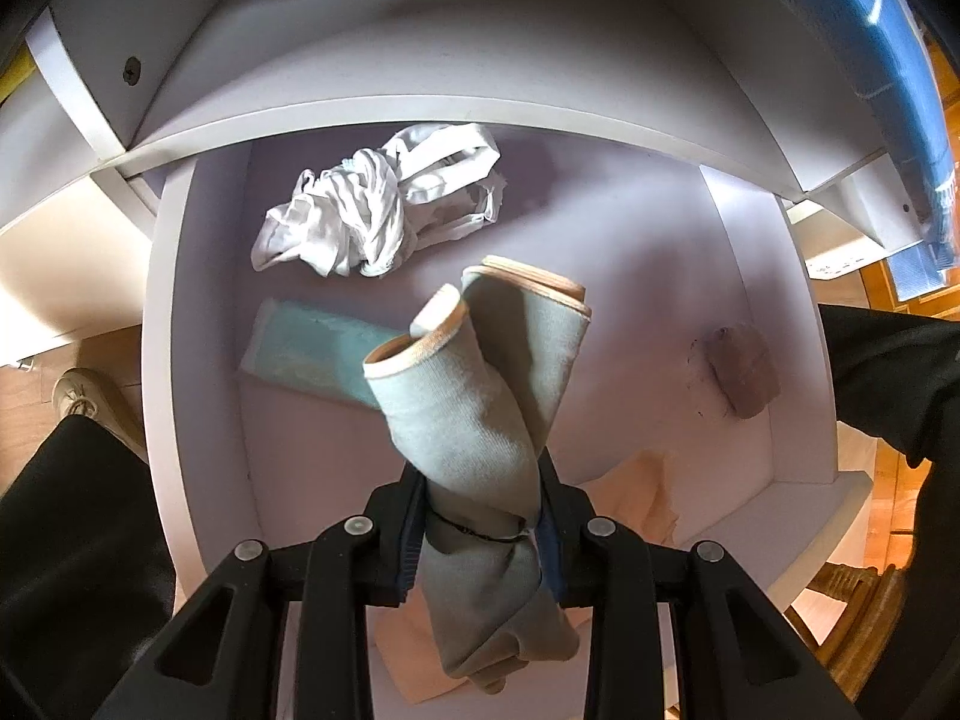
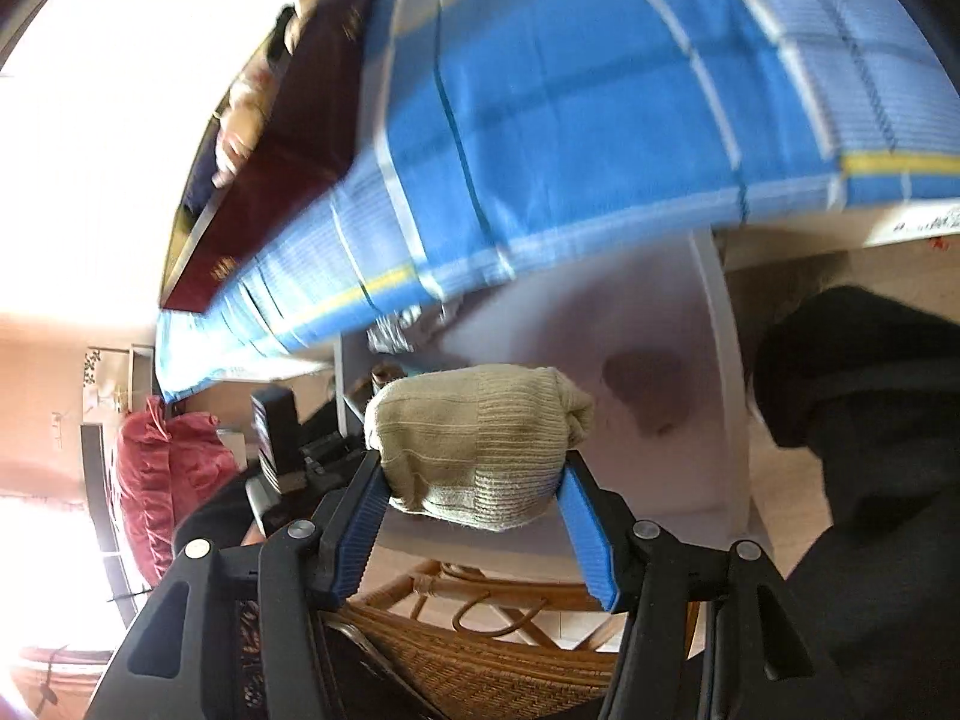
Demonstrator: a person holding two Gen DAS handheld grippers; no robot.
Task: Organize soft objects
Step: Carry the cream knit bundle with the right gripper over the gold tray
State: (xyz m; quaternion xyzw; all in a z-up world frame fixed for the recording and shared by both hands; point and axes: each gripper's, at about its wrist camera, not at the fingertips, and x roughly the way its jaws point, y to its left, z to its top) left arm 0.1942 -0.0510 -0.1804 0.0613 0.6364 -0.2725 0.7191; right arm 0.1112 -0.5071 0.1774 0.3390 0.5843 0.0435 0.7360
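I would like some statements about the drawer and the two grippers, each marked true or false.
1. The left gripper is shut on a pair of grey-green socks. True.
2. The right gripper holds nothing. False: it is shut on a rolled beige sock bundle.
3. A crumpled white cloth lies at the back of the white drawer. True.
4. The light blue folded cloth lies on top of the white cloth. False: it lies flat on the drawer bottom, apart from it.
5. A blue checked cloth hangs over the furniture top in the right wrist view. True.
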